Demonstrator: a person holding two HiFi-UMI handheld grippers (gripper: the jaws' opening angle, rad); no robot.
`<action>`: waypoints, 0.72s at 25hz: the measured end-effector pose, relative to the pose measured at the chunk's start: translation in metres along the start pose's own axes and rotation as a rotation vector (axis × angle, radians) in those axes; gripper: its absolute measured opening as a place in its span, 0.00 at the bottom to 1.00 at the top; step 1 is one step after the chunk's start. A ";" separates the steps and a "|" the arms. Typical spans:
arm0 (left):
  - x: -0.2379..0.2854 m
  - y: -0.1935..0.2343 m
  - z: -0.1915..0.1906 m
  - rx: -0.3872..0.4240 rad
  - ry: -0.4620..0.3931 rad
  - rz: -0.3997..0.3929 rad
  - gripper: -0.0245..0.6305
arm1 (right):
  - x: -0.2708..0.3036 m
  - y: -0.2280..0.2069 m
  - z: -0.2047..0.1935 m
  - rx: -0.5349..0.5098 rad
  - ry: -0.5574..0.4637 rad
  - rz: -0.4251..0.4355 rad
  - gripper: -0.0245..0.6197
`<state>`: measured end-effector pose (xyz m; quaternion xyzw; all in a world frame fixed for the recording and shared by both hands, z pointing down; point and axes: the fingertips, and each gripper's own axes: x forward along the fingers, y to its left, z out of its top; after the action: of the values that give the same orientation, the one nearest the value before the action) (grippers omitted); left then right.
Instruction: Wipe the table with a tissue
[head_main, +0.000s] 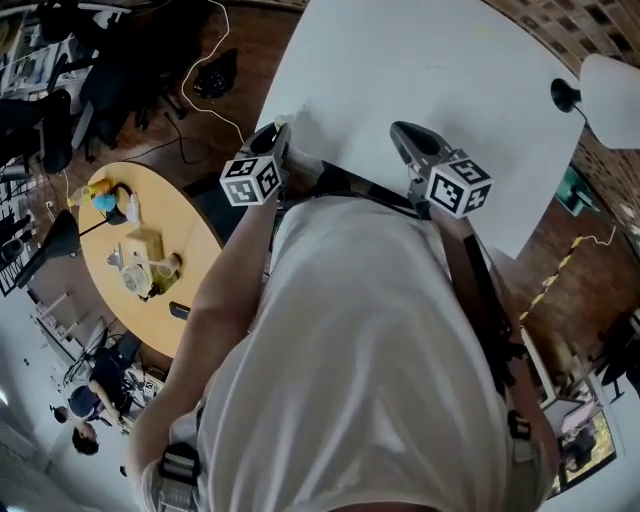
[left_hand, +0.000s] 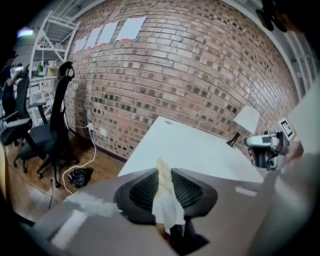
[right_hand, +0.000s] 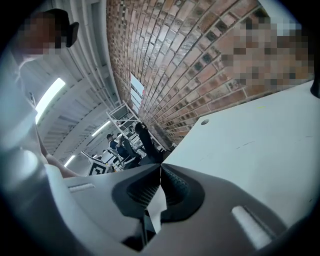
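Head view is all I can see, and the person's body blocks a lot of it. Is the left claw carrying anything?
Observer: Yes. The left claw is clamped on a crumpled white tissue.
Visitor: Is the tissue clean?
Observer: The end poking out past the claw's tips looks yellowish; the rest is white.
Visitor: And the right claw?
Observer: The right claw is closed as well, with a thin white scrap pinched between its pads. It may be tissue, but I can't be sure.
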<state>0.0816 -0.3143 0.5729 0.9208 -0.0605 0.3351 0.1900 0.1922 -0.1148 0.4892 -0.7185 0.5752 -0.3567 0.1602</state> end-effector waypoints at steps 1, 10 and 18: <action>0.003 0.008 0.003 0.035 0.005 0.012 0.17 | 0.004 0.002 0.003 0.001 -0.007 -0.007 0.05; 0.048 0.019 0.005 0.244 0.133 0.013 0.17 | 0.012 0.006 0.016 0.008 -0.018 -0.083 0.05; 0.059 0.019 -0.008 0.284 0.182 -0.010 0.16 | 0.007 0.003 0.006 0.043 -0.030 -0.121 0.05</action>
<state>0.1177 -0.3282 0.6220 0.9045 0.0097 0.4214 0.0644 0.1952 -0.1235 0.4856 -0.7537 0.5204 -0.3673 0.1621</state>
